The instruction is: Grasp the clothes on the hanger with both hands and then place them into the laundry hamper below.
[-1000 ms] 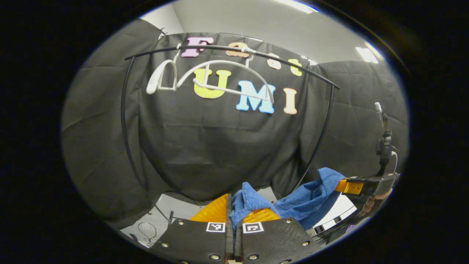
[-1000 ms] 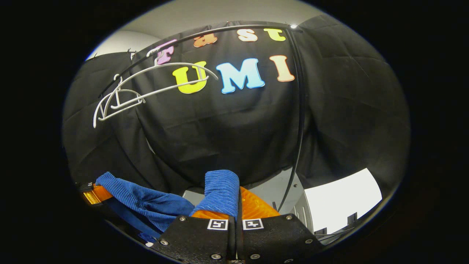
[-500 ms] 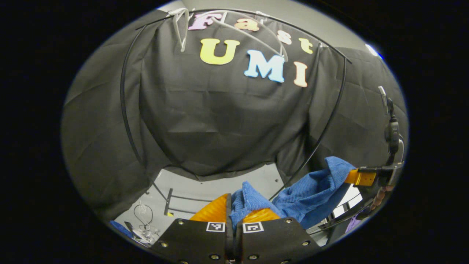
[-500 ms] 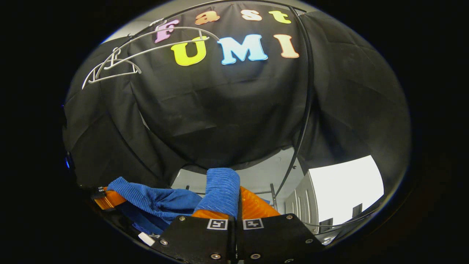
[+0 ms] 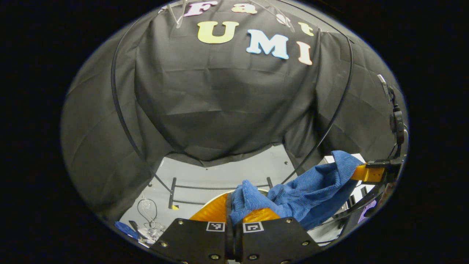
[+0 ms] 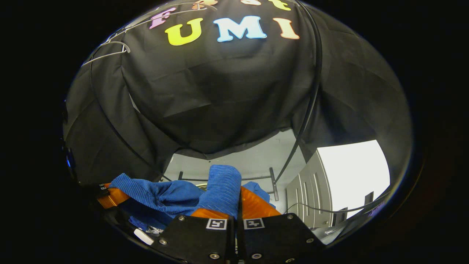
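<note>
A blue corduroy garment (image 5: 311, 187) hangs stretched between both grippers, off the hangers. In the left gripper view my left gripper (image 5: 234, 204) is shut on one bunched end of it. The cloth runs right to my right gripper (image 5: 370, 173), which is held by a hand low at the right edge. In the right gripper view my right gripper (image 6: 239, 192) is shut on a fold of the garment (image 6: 223, 185) draped over one finger. The rest sags left to the left gripper (image 6: 110, 197). A pale curved rim (image 5: 261, 190) peeks out behind my left fingers; I cannot tell what it is.
Bare white hangers (image 6: 106, 54) hang from the black clothes rack (image 6: 311, 102) high at the top. The rack's base bars (image 5: 205, 187) rest on the grey floor. Cables and small items (image 5: 146, 223) lie at lower left. A white panel (image 6: 351, 172) stands at the right.
Both grippers have come down with the garment still held. The hangers and rack rail have slid up to the top edge, and more grey floor and the rack's base show below.
</note>
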Tool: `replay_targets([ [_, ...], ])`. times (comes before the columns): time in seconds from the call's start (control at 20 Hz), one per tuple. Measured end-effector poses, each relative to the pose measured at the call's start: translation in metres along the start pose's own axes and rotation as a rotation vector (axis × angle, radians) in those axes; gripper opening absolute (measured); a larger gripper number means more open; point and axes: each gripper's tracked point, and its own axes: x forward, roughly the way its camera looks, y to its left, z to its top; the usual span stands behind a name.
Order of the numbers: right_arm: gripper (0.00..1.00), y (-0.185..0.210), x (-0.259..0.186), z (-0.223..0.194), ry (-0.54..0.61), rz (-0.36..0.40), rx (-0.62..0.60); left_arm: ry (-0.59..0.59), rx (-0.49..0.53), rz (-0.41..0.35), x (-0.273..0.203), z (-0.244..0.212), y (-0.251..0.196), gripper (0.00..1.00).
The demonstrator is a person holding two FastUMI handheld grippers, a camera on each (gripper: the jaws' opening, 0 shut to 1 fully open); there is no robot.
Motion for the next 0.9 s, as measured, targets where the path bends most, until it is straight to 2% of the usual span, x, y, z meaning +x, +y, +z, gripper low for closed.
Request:
replay_targets([
  [0.35,0.03,-0.001,0.017,-0.044,0.083,-0.027,-0.002,0.057,0.017,0.004,0.012,-0.017,-0.004,0.03],
  [0.65,0.03,0.004,0.016,-0.049,0.099,-0.028,-0.017,0.084,0.014,0.001,0.016,-0.028,-0.004,0.03],
  [0.9,0.10,0.013,0.007,-0.063,0.148,-0.007,-0.033,0.121,0.002,0.014,0.017,-0.036,-0.004,0.04],
])
